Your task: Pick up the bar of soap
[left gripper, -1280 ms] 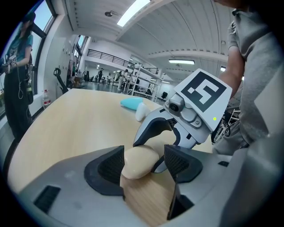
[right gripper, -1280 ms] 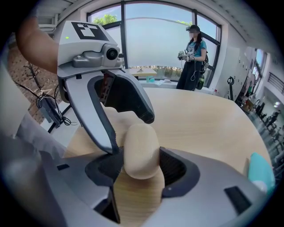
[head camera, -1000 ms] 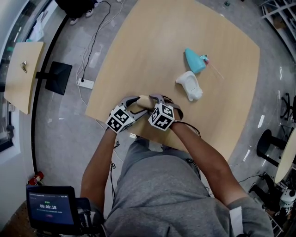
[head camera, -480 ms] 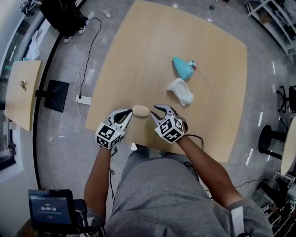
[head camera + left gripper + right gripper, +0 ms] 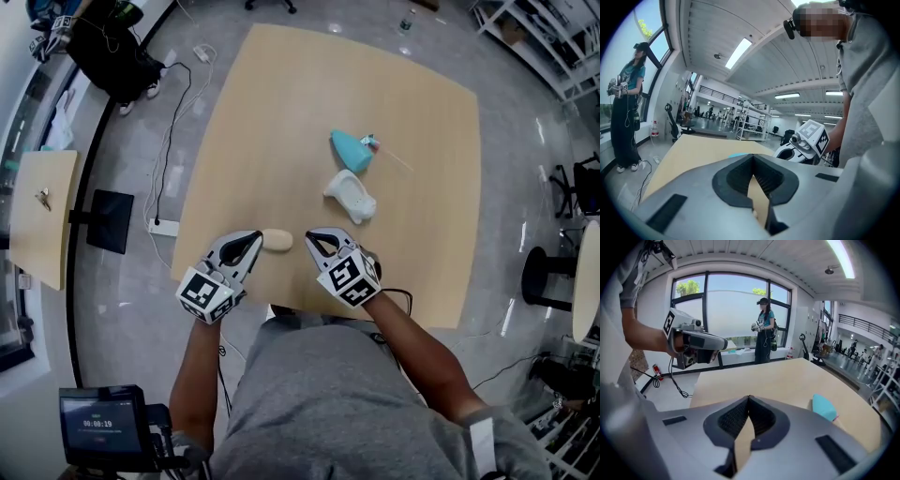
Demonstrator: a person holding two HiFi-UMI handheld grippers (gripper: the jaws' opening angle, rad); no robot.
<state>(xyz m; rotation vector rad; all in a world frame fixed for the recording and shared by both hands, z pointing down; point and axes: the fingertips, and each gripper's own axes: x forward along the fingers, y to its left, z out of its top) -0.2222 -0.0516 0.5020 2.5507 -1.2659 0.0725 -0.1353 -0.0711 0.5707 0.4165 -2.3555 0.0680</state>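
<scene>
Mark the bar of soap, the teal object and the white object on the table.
bar of soap point(image 5: 277, 240): head view, middle of its top.
teal object point(image 5: 348, 150): head view, centre of its body.
white object point(image 5: 351, 195): head view, middle of its body.

There is open table point(image 5: 272, 112) behind the soap point(image 5: 277, 240); a blue thing point(image 5: 349, 150) and a white thing point(image 5: 351, 195) stand further right.

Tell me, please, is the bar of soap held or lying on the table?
Lying on the table: the soap rests near its edge, untouched.
</scene>
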